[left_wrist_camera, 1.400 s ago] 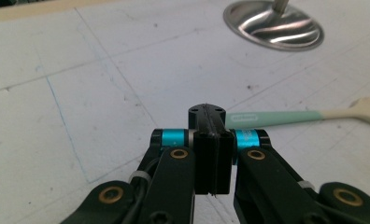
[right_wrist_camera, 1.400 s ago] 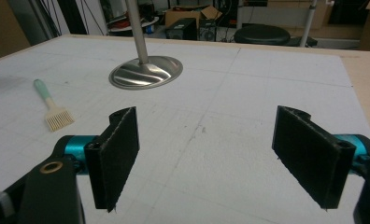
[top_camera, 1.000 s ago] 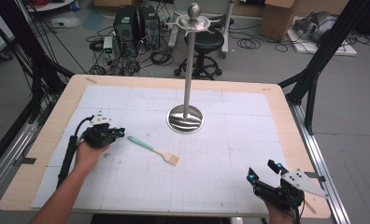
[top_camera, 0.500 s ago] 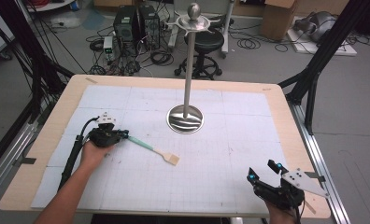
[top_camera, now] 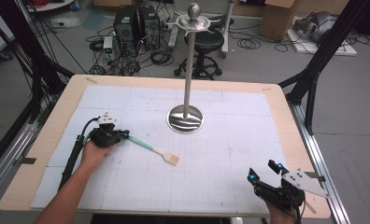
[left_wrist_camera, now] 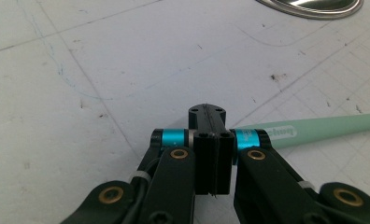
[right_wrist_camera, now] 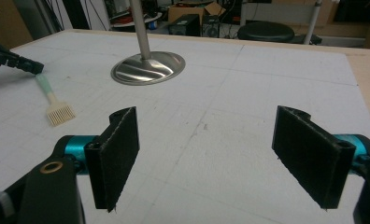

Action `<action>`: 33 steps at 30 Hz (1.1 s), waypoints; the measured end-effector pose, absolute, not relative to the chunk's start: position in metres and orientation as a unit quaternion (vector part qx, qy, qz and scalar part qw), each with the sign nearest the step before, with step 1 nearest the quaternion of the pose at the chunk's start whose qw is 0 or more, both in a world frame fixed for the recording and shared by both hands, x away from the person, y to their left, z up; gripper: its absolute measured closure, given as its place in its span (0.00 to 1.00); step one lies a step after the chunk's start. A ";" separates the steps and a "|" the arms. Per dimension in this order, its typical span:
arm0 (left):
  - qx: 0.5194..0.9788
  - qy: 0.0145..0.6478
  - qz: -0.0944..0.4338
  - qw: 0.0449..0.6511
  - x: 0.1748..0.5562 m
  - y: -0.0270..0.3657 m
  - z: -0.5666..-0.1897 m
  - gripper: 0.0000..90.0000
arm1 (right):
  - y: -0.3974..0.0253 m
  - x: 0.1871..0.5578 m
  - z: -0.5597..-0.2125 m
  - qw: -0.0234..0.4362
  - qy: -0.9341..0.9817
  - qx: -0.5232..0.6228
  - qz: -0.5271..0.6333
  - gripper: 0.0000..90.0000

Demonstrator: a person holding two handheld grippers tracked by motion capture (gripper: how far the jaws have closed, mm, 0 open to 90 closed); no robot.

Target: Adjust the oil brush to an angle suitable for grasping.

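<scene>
A brush with a mint-green handle and a pale bristle head (top_camera: 150, 147) lies flat on the white gridded mat, left of centre. My left gripper (top_camera: 123, 135) rests on the mat at the handle's far left end. In the left gripper view its jaws (left_wrist_camera: 211, 135) are pressed together with nothing between them, and the green handle (left_wrist_camera: 314, 128) runs off just to their right. My right gripper (top_camera: 261, 170) sits near the table's front right corner, open and empty. The right gripper view shows the wide gap between its pads (right_wrist_camera: 209, 116) and the brush (right_wrist_camera: 52, 105) far off to the left.
A metal stand with a round base (top_camera: 185, 119) and a tall pole topped by a ball rises at the mat's middle back; its base also shows (right_wrist_camera: 148, 67). The wooden table edge (top_camera: 295, 135) borders the mat. Cables, a stool and boxes lie on the floor beyond.
My left gripper has slid a little to the right, up to the end of the brush handle. The brush and my right gripper have stayed where they were.
</scene>
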State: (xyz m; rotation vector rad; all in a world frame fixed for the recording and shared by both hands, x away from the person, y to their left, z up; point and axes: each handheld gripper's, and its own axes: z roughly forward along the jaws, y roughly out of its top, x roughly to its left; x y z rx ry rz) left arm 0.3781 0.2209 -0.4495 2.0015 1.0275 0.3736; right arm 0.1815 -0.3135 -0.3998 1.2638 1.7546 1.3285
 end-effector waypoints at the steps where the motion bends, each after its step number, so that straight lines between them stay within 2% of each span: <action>1: 0.798 0.409 0.149 0.417 0.378 0.221 -0.449 1.00 | -0.314 0.181 -0.400 0.297 0.660 0.475 0.500 0.24; 19: 0.814 0.378 0.104 0.429 0.356 0.177 -0.450 1.00 | -0.315 0.181 -0.399 0.299 0.656 0.477 0.502 0.24; 33: 0.837 0.341 0.084 0.419 0.339 0.115 -0.446 1.00 | -0.316 0.179 -0.399 0.299 0.653 0.481 0.504 0.24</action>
